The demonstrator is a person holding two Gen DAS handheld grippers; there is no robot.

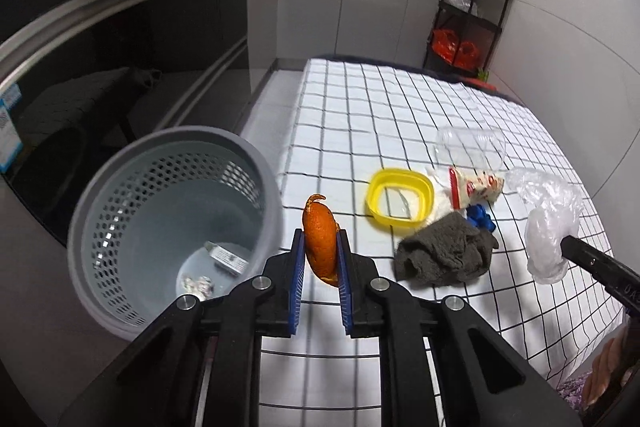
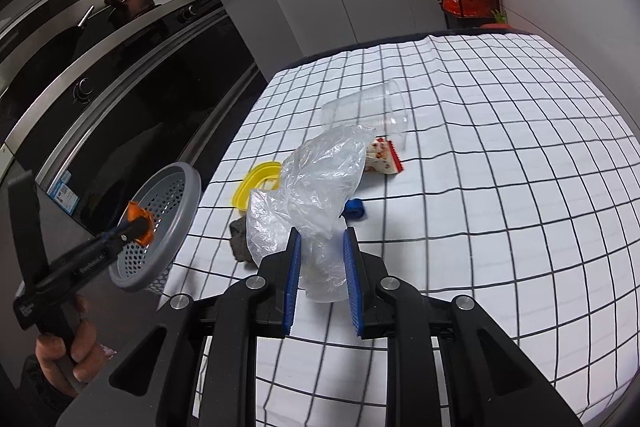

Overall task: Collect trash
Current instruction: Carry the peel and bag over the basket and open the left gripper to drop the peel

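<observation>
Checked tablecloth (image 1: 360, 115): left tongs (image 1: 320, 259) pinch orange peel (image 1: 320, 239) beside basket (image 1: 120, 195).

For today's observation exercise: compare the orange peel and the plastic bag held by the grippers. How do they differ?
The orange peel is small, opaque and stiff; the plastic bag is larger, see-through and crumpled. The peel is beside the basket; the bag hangs above the table. Each is clamped between jaws.

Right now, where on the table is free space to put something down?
Bare checked cloth lies right of the clear cup and snack wrapper, and along the far edge. It is crowded around the yellow lid, grey rag and blue clip.
</observation>
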